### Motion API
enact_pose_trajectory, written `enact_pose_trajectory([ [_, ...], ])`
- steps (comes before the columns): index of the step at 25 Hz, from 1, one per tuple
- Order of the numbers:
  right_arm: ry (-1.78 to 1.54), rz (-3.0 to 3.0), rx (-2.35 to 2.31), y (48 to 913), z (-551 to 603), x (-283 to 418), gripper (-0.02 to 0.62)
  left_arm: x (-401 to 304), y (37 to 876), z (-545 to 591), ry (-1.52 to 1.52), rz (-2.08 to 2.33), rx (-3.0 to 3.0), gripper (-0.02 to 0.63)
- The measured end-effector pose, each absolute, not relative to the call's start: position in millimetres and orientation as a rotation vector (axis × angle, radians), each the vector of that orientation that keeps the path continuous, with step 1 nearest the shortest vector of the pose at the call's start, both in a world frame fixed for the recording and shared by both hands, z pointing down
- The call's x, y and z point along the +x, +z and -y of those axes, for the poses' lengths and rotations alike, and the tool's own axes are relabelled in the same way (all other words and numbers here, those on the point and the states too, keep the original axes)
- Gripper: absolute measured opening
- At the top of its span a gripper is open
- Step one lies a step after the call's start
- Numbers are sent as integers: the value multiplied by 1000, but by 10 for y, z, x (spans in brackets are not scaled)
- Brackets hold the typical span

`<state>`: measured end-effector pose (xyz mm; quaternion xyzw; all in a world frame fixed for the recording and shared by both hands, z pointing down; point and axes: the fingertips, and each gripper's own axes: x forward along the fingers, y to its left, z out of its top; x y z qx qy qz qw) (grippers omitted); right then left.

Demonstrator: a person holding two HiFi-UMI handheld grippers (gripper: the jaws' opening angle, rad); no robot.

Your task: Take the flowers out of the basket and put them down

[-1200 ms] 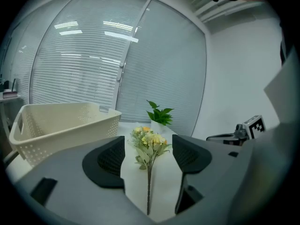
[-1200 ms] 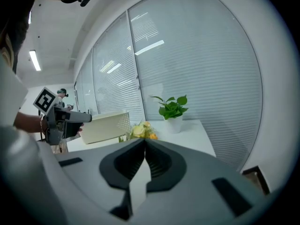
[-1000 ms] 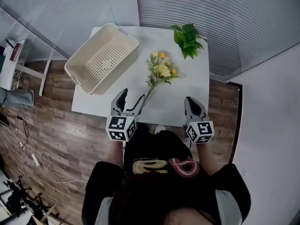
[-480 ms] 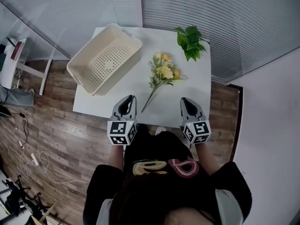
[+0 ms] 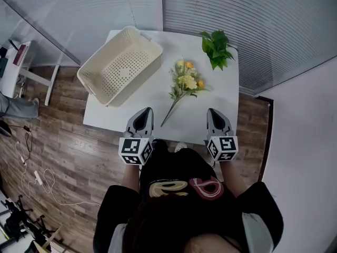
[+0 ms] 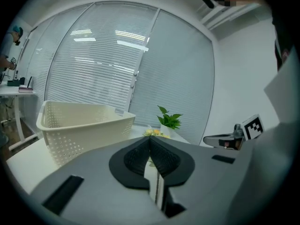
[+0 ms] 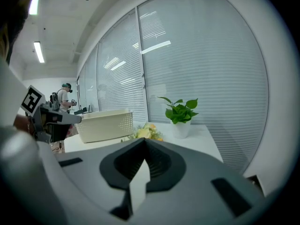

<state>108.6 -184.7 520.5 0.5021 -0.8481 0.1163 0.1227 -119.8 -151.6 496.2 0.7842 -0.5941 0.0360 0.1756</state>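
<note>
Count the job as all but done: find the flowers point(image 5: 185, 82) lying flat on the table point(image 5: 221, 91) near its middle, blooms toward 12 o'clock, stem trailing toward 7, well apart from the empty basket point(image 5: 134, 79) at 10 o'clock. Read the left gripper point(image 5: 144, 114) as pressed together on nothing, hovering over the table's 6 o'clock edge near the stem end without touching it. Read the right gripper point(image 5: 217, 116) likewise as closed and empty, at about 5 o'clock. Judge the remaining step as a clean retreat: draw both grippers straight back toward 6 o'clock, level, with no sideways sweep across the stem. Expect so light a bunch to skid easily on the smooth top, so avoid brushing the stem with the left gripper on the way out. Leave the plant point(image 5: 217, 47) at 1 o'clock alone. For any re-placing, spread the left gripper wide first, come down over the stem rather than the blooms, and pinch gently to spare the petals.
</note>
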Motion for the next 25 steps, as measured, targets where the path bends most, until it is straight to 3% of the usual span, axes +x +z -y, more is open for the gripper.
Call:
enact_pose_trajectory([
  [25,302,2473,1393,5291,1768,1007,8,-1232,5110,1446,156,1700,2193,17],
])
